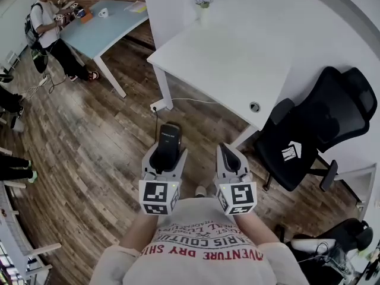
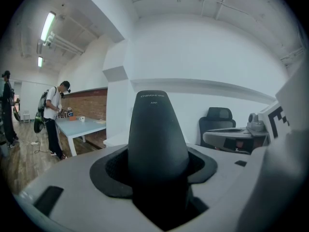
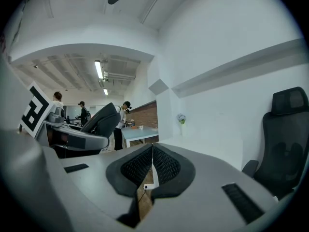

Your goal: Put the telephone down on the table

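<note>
A black telephone handset (image 1: 168, 142) stands upright between the jaws of my left gripper (image 1: 165, 157), which is shut on it. In the left gripper view the telephone (image 2: 157, 139) fills the middle, its narrow top pointing up, clamped by the dark pads. My right gripper (image 1: 230, 159) is held beside it at chest height, shut and empty; in the right gripper view its ribbed pads (image 3: 166, 166) meet at a thin seam. The white table (image 1: 231, 64) stands ahead, apart from both grippers, above the wooden floor.
A small vase of flowers (image 1: 203, 0) sits at the white table's far corner. A black office chair (image 1: 314, 132) stands to its right. A light blue table (image 1: 104, 25) with a person (image 1: 47, 25) beside it is at the far left. A wall socket with a cable (image 1: 157, 107) is by the table leg.
</note>
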A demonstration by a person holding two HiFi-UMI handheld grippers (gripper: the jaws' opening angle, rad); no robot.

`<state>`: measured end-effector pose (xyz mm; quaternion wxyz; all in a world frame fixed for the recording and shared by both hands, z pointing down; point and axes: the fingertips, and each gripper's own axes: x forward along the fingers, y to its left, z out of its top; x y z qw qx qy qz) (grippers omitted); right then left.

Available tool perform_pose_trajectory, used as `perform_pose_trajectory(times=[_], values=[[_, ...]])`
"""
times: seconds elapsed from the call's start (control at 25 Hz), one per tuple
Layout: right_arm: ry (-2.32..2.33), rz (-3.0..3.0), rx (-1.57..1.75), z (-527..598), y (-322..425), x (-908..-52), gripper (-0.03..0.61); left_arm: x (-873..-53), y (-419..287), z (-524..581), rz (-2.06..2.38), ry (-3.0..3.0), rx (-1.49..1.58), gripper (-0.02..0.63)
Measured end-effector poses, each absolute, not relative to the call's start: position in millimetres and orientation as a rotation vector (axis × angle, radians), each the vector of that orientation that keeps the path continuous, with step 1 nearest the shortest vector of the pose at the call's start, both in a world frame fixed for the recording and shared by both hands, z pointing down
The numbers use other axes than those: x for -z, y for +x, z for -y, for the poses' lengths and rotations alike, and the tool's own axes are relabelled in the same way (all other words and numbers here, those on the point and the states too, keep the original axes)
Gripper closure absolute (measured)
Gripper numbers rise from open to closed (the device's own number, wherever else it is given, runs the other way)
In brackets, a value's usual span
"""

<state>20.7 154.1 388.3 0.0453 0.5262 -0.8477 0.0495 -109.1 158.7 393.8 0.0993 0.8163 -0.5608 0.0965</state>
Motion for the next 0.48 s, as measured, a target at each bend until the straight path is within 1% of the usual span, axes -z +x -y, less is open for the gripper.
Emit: perform_pose_trajectory(times=[0.16,0.48], values=[[1.595,2.593,-0.174,-111,40,-393,0.552,-396,-96,-114,1.653,2.37,-0.244,0.322],[1.621,2.548,-0.271,-63,67,-417,0.552,-411,-74,-59,1.615,2.362,-0.292,0.322]])
